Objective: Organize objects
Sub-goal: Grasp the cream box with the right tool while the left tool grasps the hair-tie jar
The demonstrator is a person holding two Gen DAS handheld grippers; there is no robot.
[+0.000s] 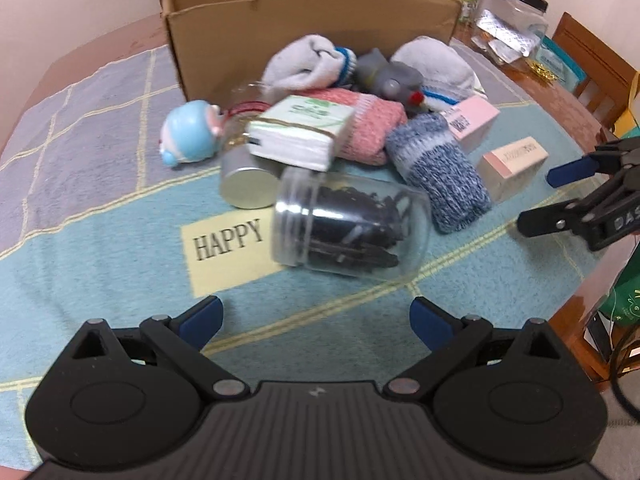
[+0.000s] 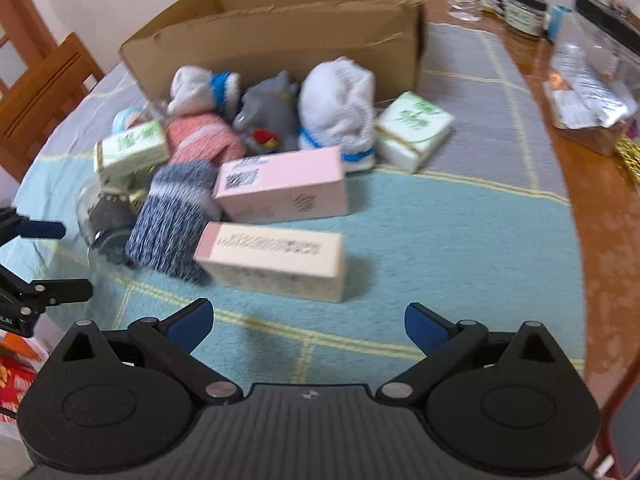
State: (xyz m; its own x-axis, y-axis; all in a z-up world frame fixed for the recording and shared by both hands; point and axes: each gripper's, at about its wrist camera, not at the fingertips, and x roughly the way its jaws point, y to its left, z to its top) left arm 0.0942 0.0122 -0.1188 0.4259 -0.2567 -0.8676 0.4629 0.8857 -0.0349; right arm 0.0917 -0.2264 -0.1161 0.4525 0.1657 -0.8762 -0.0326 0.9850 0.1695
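The box (image 1: 312, 20) was matt brown cardboard, its top edge torn rough. A clear glossy plastic jar (image 1: 352, 228) lay beside a can (image 1: 246, 184) with a shiny metal end. The socks (image 2: 172, 220) were nubbly knit. The cloth (image 2: 440, 248) looked woven and matt, and the bare table (image 2: 600, 208) was polished wood.

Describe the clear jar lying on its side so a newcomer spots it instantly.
Start at the open cardboard box; the pile sits before it. Nearest the left gripper, beside the HAPPY label, lies the clear jar. It alone is see-through, packed with dark items.
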